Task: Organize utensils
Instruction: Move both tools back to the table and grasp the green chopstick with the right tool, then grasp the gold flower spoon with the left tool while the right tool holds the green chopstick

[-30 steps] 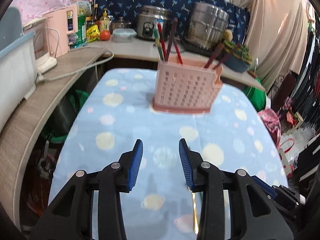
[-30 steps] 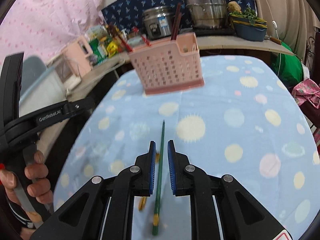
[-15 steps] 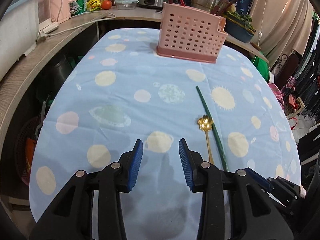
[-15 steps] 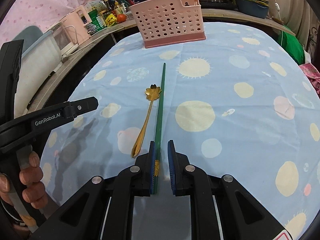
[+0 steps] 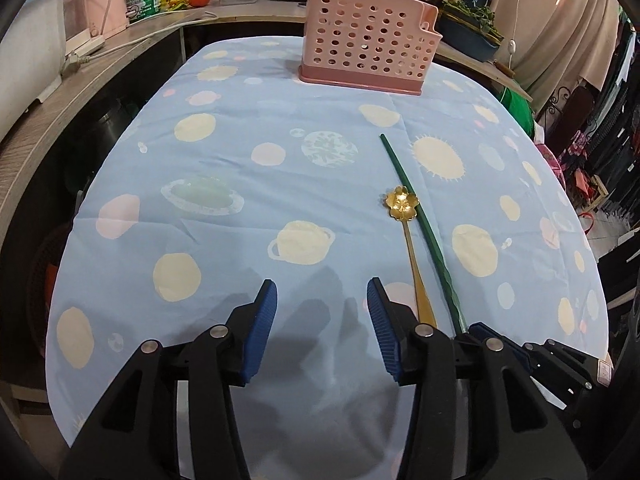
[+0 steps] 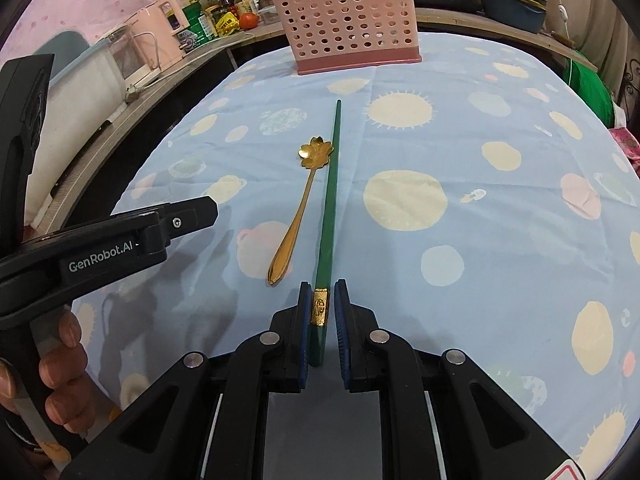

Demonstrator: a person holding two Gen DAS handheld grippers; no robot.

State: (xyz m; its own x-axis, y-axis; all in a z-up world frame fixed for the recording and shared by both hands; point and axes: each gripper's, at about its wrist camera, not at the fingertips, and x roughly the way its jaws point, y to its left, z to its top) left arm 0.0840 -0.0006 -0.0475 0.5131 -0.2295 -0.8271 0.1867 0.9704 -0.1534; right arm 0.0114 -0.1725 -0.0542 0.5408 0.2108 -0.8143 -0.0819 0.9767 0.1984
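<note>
A green chopstick (image 6: pixel 331 184) lies on the blue spotted tablecloth (image 6: pixel 440 152), pointing at the pink perforated utensil holder (image 6: pixel 352 24). A gold flower-headed spoon (image 6: pixel 304 196) lies just left of it. My right gripper (image 6: pixel 322 304) straddles the chopstick's gold-banded near end, its jaws slightly apart with small gaps beside the stick. My left gripper (image 5: pixel 322 320) is open and empty, low over the cloth, left of the spoon (image 5: pixel 406 236) and chopstick (image 5: pixel 420 224). The holder (image 5: pixel 366 40) stands at the far end and holds several red and dark chopsticks.
A wooden counter (image 5: pixel 80 92) curves along the left and back with a pink kettle (image 6: pixel 160 36), jars, a tomato, pots and a planter (image 6: pixel 512 4). The table edge drops off on the right. My left gripper's handle and hand (image 6: pixel 60 344) show at left.
Both grippers have pulled back and down from near the holder to the table's near end. The chopstick now lies on the cloth and the right jaws have parted slightly around it.
</note>
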